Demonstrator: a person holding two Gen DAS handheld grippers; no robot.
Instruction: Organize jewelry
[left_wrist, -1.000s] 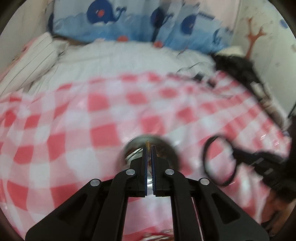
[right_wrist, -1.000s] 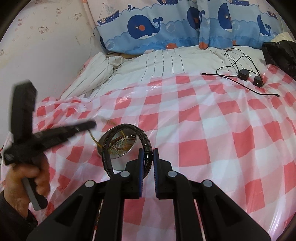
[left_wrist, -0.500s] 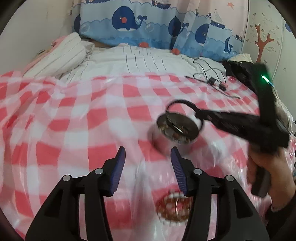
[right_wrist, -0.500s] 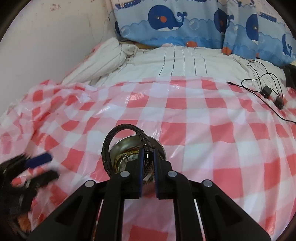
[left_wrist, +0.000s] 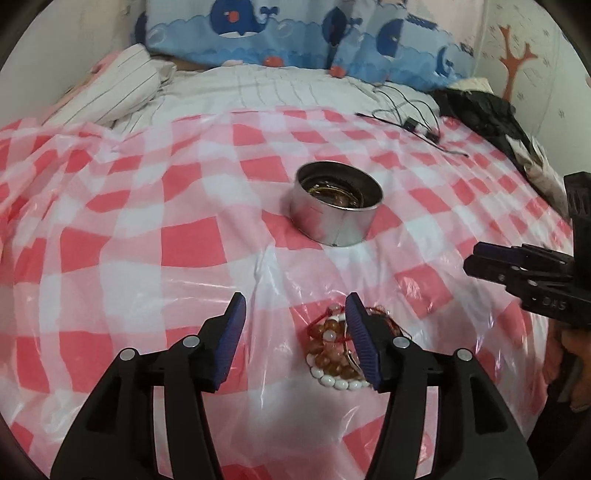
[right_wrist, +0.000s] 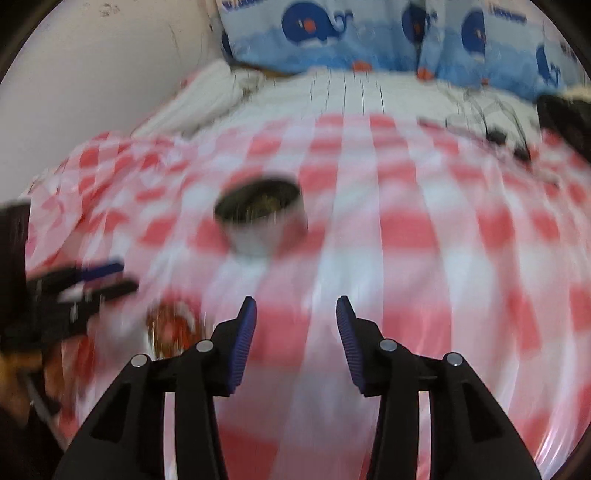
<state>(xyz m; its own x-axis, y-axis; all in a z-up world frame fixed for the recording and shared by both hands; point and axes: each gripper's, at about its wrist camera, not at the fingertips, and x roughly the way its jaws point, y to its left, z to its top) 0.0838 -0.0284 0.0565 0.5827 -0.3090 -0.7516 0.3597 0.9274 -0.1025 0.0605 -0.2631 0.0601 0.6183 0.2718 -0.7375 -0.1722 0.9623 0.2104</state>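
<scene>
A round metal tin (left_wrist: 337, 202) stands on the red-and-white checked sheet (left_wrist: 147, 236) with jewelry inside; the right wrist view shows it blurred (right_wrist: 264, 218). A pile of amber and white bead bracelets (left_wrist: 334, 350) lies on the sheet, partly behind my left gripper's right finger; it also shows blurred in the right wrist view (right_wrist: 171, 325). My left gripper (left_wrist: 295, 339) is open and empty, low over the pile. My right gripper (right_wrist: 295, 336) is open and empty, back from the tin; it shows at the right edge of the left wrist view (left_wrist: 524, 273).
Blue whale-print pillows (left_wrist: 295, 33) and a striped white pillow (left_wrist: 110, 88) lie at the back. Black cables with small plugs (left_wrist: 410, 118) and a black bag (left_wrist: 487, 110) sit at the back right. A wall closes the left side (right_wrist: 92, 74).
My right gripper has let go of the black ring into the tin, opened and pulled back. My left gripper has opened wider and dropped toward the bead pile.
</scene>
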